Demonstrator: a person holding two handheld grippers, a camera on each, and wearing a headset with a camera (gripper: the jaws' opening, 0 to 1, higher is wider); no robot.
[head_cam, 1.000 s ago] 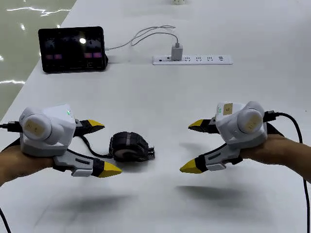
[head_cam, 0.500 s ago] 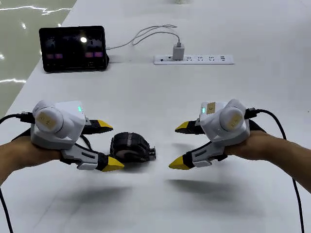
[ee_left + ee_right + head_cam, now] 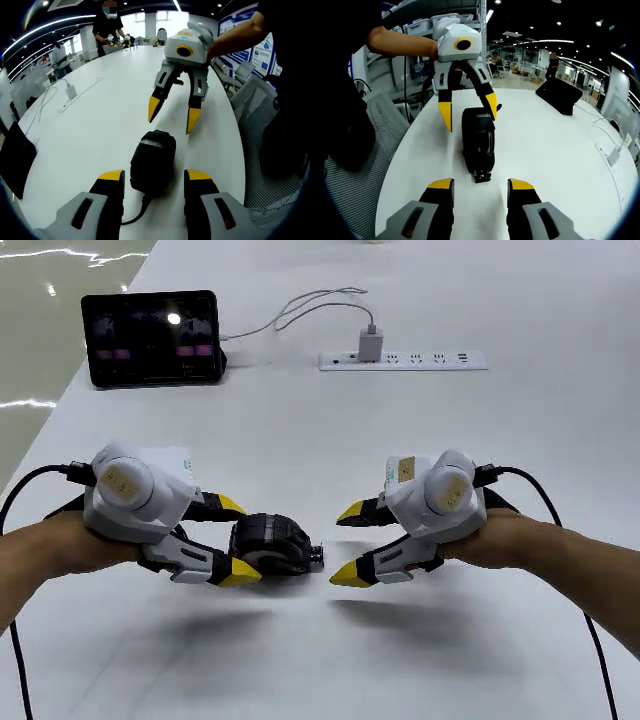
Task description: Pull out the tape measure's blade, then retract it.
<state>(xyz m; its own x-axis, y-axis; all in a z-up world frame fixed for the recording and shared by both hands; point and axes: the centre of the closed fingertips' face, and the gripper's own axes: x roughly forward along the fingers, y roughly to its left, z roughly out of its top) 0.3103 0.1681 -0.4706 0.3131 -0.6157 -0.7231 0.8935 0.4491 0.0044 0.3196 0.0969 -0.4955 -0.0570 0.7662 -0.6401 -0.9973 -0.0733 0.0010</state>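
A black tape measure (image 3: 268,544) lies on the white table, its blade hook (image 3: 315,559) pointing right. My left gripper (image 3: 236,540) is open, and its yellow-tipped jaws flank the case (image 3: 152,161) without closing on it. From the right my right gripper (image 3: 350,543) faces the hook, open, with its tips a short way off. The right gripper view has the case (image 3: 478,138) lengthwise ahead with the hook end (image 3: 482,176) nearest, just beyond my right gripper (image 3: 481,186). A black wrist cord (image 3: 134,216) trails from the case.
A dark tablet (image 3: 154,338) stands at the back left. A white power strip (image 3: 404,361) with a plugged-in charger (image 3: 369,343) and white cable lies at the back. Black cables trail from both grippers. The table's left edge (image 3: 60,405) runs diagonally.
Both grippers have moved inward. The left one has slid its jaws around the tape measure, and the right one has come left to just short of the hook. The tape measure stayed put.
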